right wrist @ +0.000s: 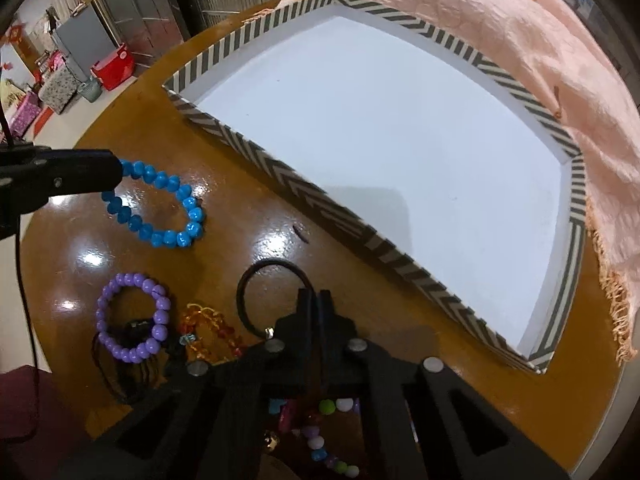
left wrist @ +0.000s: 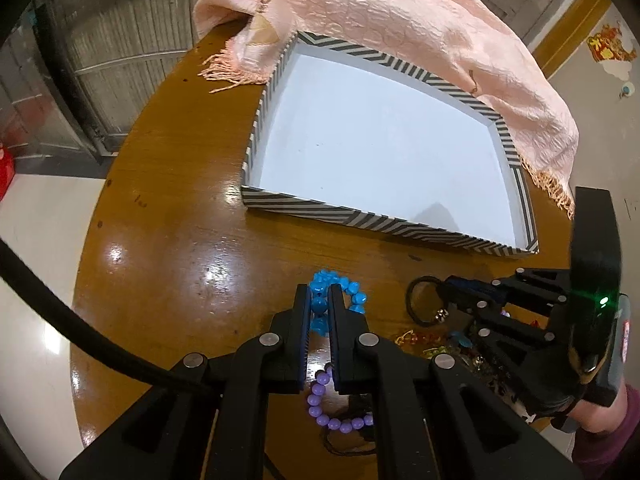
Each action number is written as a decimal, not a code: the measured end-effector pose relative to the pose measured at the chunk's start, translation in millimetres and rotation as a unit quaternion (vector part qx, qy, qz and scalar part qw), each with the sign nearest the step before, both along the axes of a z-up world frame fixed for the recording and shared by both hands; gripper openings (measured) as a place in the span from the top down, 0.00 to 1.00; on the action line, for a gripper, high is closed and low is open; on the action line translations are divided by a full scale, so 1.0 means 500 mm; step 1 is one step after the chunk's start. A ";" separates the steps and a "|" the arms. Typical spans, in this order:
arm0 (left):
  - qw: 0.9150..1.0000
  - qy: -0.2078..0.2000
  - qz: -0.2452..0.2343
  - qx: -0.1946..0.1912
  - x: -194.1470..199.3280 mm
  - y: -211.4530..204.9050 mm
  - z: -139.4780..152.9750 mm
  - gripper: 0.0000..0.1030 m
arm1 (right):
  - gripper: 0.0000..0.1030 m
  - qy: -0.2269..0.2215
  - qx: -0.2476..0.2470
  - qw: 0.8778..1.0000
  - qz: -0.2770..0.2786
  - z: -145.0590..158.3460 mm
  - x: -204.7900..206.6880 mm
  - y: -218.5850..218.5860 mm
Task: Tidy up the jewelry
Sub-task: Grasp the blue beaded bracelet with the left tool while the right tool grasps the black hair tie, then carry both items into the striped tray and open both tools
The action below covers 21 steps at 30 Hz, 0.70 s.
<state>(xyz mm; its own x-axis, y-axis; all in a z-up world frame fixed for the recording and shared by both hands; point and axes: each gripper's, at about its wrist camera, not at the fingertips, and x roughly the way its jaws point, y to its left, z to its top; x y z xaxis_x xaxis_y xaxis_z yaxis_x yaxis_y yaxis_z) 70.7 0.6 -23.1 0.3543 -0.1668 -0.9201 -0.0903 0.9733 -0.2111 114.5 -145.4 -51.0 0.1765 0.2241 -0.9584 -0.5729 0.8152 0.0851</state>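
left gripper (left wrist: 320, 300) clamped on blue bead bracelet (right wrist: 160, 208) lying on wooden table (left wrist: 160, 200) | right gripper (right wrist: 316, 300) jaws pressed together on black hair tie (right wrist: 260, 292) | purple bead bracelet (right wrist: 132, 320) beside amber beads (right wrist: 208, 328) | striped tray (left wrist: 360, 216) beyond, pink scarf (left wrist: 380, 12) draped over its far rim

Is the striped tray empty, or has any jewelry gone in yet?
Empty: the striped tray shows only bare white floor; the blue bracelet lies outside on the table.

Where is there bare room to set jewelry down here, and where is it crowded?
The striped tray has a bare white floor. Bare wood lies between the tray's near wall and the blue bracelet. It is crowded near both grippers: purple bracelet, black hair tie, amber beads.
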 end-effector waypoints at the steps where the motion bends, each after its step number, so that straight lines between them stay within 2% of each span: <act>1: 1.000 -0.001 0.002 0.001 -0.001 0.004 0.004 0.93 | 0.98 -0.001 0.008 1.000 -0.002 0.010 0.001 -0.004; 14: 0.999 -0.036 -0.021 0.001 0.028 0.024 0.104 0.93 | 1.00 -0.059 0.110 0.991 -0.047 0.172 0.036 -0.045; 17: 0.999 -0.040 -0.027 0.002 0.035 0.027 0.113 0.93 | 1.00 -0.058 0.124 0.988 -0.064 0.174 0.036 -0.058; 21: 0.999 -0.025 -0.030 -0.012 0.034 0.030 0.090 0.93 | 1.00 -0.039 0.112 0.991 -0.059 0.136 0.021 -0.049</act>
